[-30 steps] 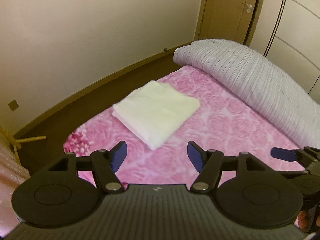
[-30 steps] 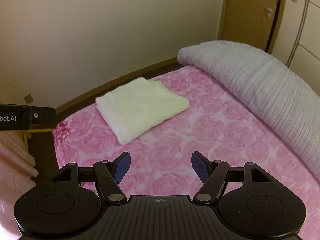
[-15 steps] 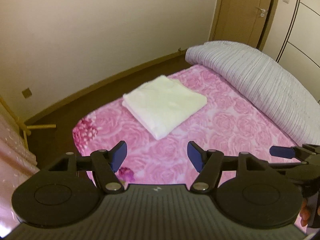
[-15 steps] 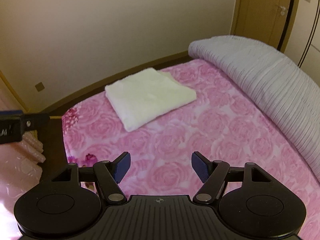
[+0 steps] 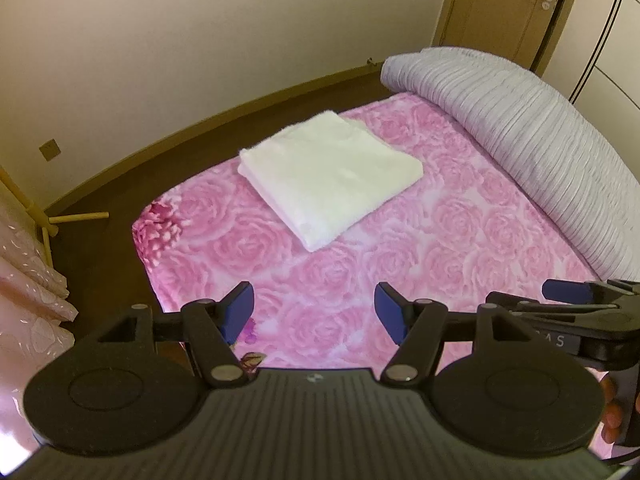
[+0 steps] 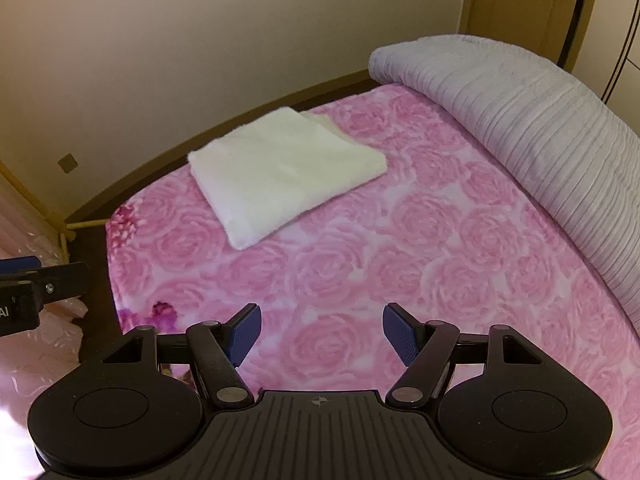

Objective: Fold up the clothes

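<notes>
Left gripper (image 5: 314,312) jaws wide apart, nothing between them, held above the near edge of the bed (image 5: 400,288); blue pads (image 5: 239,307) visible. Right gripper (image 6: 322,334) same: jaws spread wide and holding nothing, over the pink rose-print bedcover. Folded white garment (image 5: 330,174) lies flat on the bed at 12 o'clock from the left gripper, well apart from it; in the right wrist view it sits at about 11 o'clock (image 6: 284,170), also well apart. It is a neat rectangle, one corner pointing toward the grippers, a second layer edge peeking out at its far corner. Rolled grey striped quilt (image 5: 532,152) runs along the bed's far right side from 1 to 3 o'clock, apart from the garment. Nothing lies on the cover between the jaws and the garment. Brown floor (image 5: 104,248) at 9 to 10 o'clock beside the bed, with a wooden rack foot (image 5: 78,218) on it and pink fabric (image 5: 28,300) at the far left edge. Cream wall (image 5: 200,40) with a brown baseboard behind; wooden door (image 5: 504,8) at 1 o'clock. The right gripper's body shows at 3 o'clock in the left wrist view, a bit of the hand (image 5: 610,416) gripping it. The left gripper's side shows at 9 o'clock in the right wrist view.
</notes>
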A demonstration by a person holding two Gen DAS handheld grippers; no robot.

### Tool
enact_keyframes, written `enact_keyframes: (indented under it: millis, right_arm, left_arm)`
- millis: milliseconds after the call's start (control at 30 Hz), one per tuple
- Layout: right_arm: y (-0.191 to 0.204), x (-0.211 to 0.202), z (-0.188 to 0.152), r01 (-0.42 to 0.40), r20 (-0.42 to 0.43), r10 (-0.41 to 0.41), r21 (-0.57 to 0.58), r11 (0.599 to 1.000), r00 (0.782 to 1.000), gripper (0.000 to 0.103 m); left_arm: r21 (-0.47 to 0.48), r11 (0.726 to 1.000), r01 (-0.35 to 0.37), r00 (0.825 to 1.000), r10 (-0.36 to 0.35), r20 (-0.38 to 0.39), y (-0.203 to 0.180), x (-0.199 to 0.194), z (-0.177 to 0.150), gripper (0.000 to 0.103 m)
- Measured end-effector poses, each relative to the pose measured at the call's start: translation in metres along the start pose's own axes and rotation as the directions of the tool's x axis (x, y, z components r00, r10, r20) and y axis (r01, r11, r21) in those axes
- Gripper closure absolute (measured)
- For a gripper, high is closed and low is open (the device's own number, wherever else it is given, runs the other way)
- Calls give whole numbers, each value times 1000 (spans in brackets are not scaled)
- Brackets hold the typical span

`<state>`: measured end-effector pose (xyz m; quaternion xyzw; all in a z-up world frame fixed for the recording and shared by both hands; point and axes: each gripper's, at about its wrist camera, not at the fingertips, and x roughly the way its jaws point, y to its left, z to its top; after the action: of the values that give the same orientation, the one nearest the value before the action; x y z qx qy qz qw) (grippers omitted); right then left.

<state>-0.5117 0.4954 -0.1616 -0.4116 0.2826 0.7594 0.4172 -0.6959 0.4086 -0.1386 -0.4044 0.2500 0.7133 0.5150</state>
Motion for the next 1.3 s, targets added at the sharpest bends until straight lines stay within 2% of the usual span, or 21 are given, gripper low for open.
enact_keyframes:
  millis: [667, 1300]
  right_arm:
    - [-14, 49, 38, -24, -46, 23, -11, 1000, 999, 32]
    - [-25, 67, 59, -38, -59, 38, 4, 999, 998, 32]
  left_arm:
    - [2, 1000, -24, 996, 24, -80, -6, 57, 25, 40]
    - [29, 999, -40, 997, 42, -61, -19, 77, 43, 40]
